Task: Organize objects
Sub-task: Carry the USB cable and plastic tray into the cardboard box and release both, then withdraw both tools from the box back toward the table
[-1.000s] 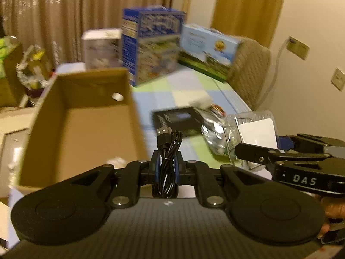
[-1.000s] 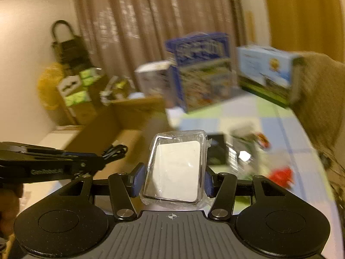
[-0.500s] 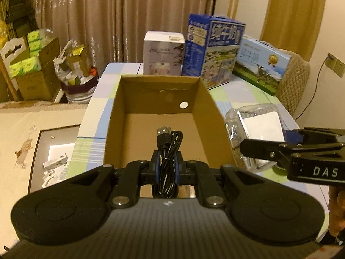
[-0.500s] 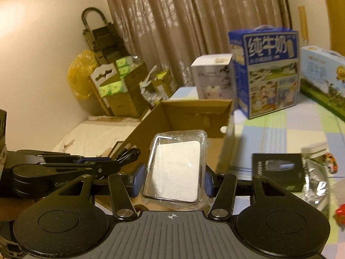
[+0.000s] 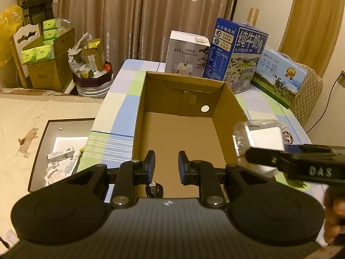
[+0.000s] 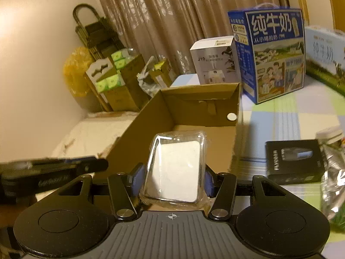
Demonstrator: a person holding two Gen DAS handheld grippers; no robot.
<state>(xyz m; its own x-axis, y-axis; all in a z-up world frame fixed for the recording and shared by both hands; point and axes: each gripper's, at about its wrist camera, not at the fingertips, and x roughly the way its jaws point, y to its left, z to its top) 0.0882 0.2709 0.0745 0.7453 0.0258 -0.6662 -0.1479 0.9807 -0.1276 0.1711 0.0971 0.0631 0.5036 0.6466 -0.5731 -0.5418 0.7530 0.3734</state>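
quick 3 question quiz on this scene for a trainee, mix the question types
1. True or false: the left gripper is clamped on the black cable.
2. What does the right gripper hold?
3. The cable lies: A) in the cardboard box, B) on the blue milk carton, C) on the floor.

Key: 1 false, its jaws have just been opening and nothing is between them. 2 a clear plastic case with a white insert. 3 A.

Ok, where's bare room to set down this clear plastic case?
The cardboard box floor is bare from its far wall nearly to the near wall, where only the black cable lies. Outside, the tablecloth between the box and the blue milk carton is free; further right it's crowded by the black flat box and a crinkly plastic jar.
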